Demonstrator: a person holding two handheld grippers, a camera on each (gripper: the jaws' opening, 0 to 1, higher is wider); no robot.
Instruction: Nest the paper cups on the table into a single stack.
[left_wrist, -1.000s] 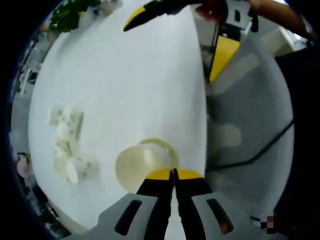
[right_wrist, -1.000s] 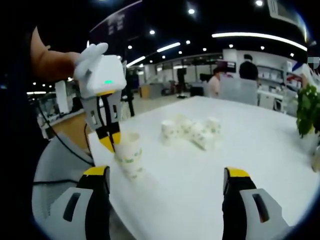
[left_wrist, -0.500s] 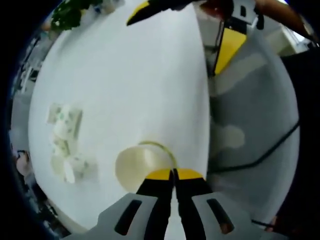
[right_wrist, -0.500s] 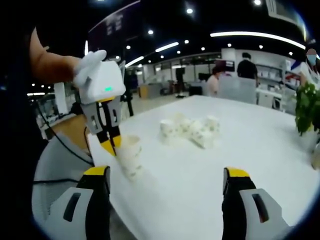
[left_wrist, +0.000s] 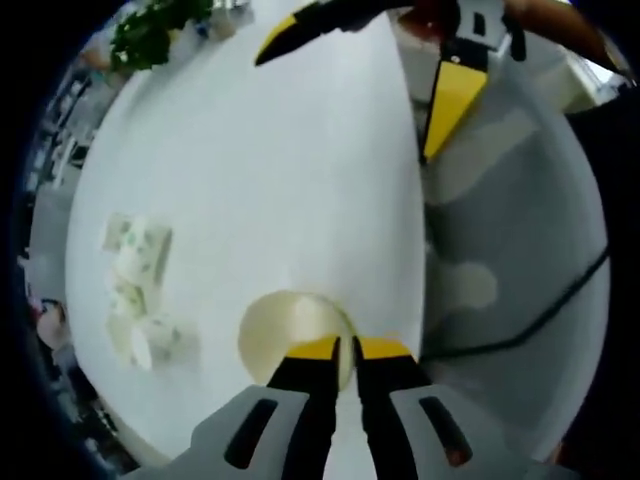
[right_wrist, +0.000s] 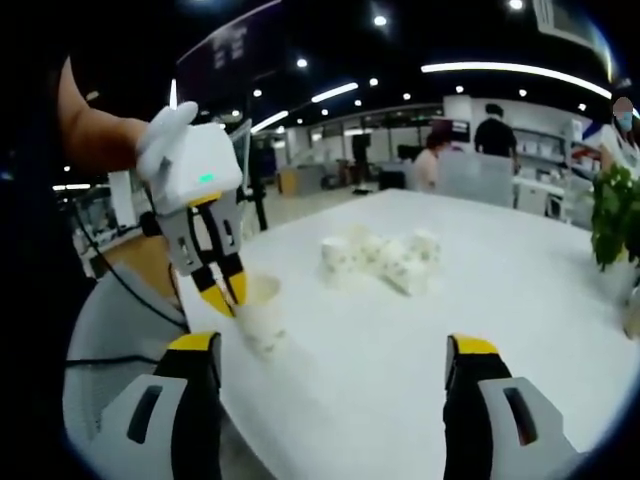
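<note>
White table (right_wrist: 520, 290) stretches out ahead of the right gripper (right_wrist: 330, 365), whose jaws stand spread wide with nothing between them. Beyond them lies the cluster of loose paper cups (right_wrist: 385, 262), tumbled together and well apart from the near edge; seen from the left gripper (left_wrist: 344, 348), that pile (left_wrist: 135, 290) sits off to the left. Down at the table edge, the left gripper (right_wrist: 222, 293) has its jaws nearly together, straddling the rim of a single upright cup (left_wrist: 290, 335). One cup started, then, and by my reckoning nearly all the nesting remains.
</note>
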